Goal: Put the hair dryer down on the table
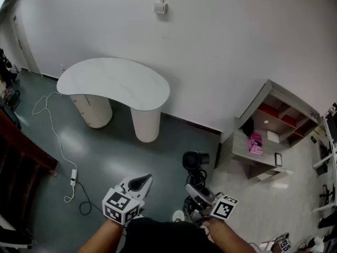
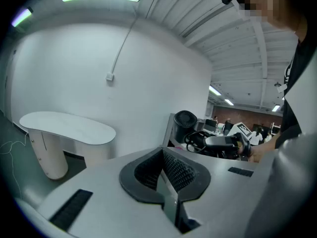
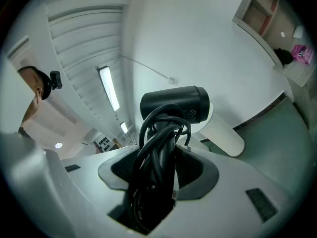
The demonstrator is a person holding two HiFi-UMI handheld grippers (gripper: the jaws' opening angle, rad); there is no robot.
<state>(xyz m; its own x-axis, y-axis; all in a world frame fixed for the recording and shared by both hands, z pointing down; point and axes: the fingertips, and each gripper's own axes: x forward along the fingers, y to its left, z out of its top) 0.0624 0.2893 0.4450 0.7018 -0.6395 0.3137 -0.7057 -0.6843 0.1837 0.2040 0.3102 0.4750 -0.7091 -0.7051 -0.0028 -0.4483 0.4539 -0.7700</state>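
My right gripper (image 1: 196, 195) is shut on the handle of a black hair dryer (image 1: 195, 161), whose cord is wound round that handle. In the right gripper view the dryer (image 3: 173, 106) stands upright between the jaws (image 3: 158, 168), barrel on top. The white kidney-shaped table (image 1: 113, 83) stands by the wall, well ahead and to the left of both grippers, its top bare. My left gripper (image 1: 138, 184) hangs low at the left, shut with nothing in it (image 2: 166, 183). From it, the dryer (image 2: 185, 123) shows off to the right and the table (image 2: 69, 128) to the left.
A grey shelf unit (image 1: 274, 130) with a pink box (image 1: 256, 143) stands at the right wall. A white cable and power strip (image 1: 73, 175) lie on the grey floor at the left. Dark wooden furniture (image 1: 21, 146) juts in from the left edge.
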